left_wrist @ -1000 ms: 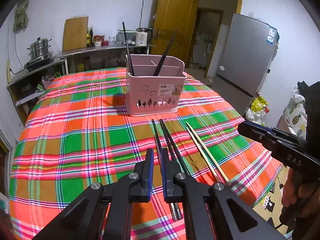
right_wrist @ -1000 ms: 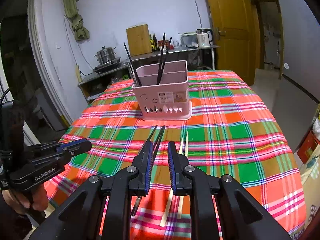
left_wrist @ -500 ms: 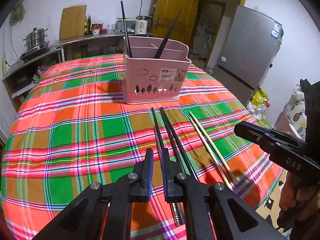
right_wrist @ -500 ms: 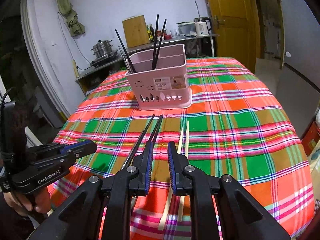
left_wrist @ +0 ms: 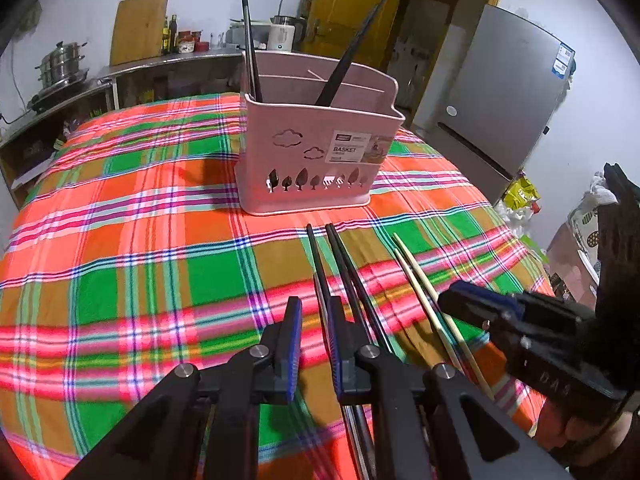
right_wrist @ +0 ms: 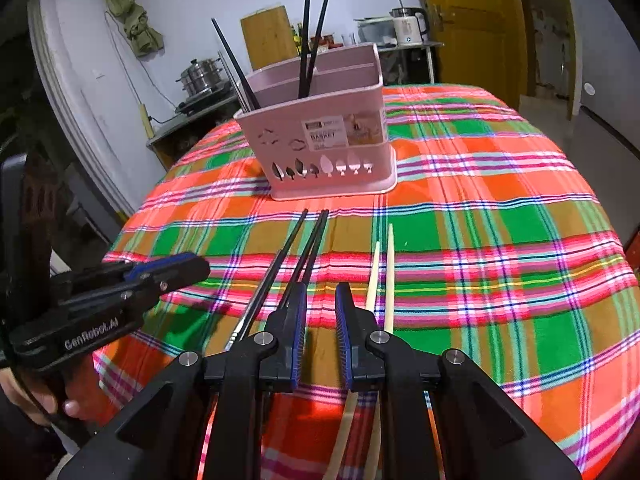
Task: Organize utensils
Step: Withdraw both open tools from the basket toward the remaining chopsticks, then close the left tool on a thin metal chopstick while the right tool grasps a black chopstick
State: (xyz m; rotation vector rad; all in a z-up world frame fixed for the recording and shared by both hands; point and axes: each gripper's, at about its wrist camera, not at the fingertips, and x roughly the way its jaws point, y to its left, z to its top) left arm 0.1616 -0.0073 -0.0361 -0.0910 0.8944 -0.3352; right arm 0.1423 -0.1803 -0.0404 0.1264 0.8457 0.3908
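A pink utensil basket [left_wrist: 316, 152] is seen standing upright on a table covered by a bright plaid cloth [left_wrist: 120, 248]. Black chopsticks [right_wrist: 310, 40] are propped inside it, some at its left end and some in a compartment further back. In front of the basket, black chopsticks [left_wrist: 340, 264] are laid side by side on the cloth, with a pale wooden pair [right_wrist: 382, 268] just beside them.

The left gripper [left_wrist: 316, 320] is held low over the black chopsticks, its jaws opening with only cloth visible in the narrow gap. The right gripper [right_wrist: 320, 304] is held slightly parted and empty between the two sets.
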